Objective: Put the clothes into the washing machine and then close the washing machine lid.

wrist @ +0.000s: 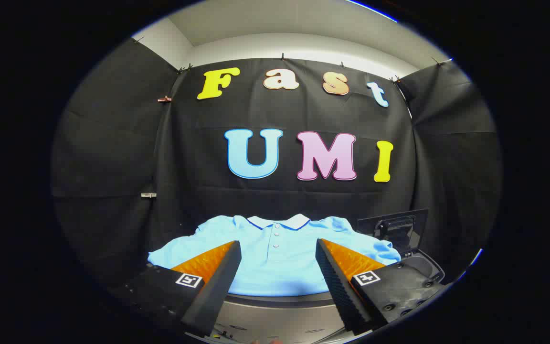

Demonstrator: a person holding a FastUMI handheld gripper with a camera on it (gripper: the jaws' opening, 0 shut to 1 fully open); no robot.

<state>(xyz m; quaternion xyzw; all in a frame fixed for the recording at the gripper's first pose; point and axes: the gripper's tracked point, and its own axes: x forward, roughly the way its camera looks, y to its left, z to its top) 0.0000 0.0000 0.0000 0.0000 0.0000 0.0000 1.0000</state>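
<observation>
A light blue polo shirt (275,255) lies spread flat just ahead of the gripper (279,252), its white collar toward the booth wall. The 2 fingers (217,277) stand wide apart, holding nothing. A raised black lid (396,228) stands right of the shirt.

- A grey table (275,317) carries the things; its bare front edge shows between the fingers.
- A light blue polo shirt (277,260) lies spread flat on it, white collar towards the booth wall.
- A dark machine part (396,229) stands just beside the shirt's sleeve.
</observation>
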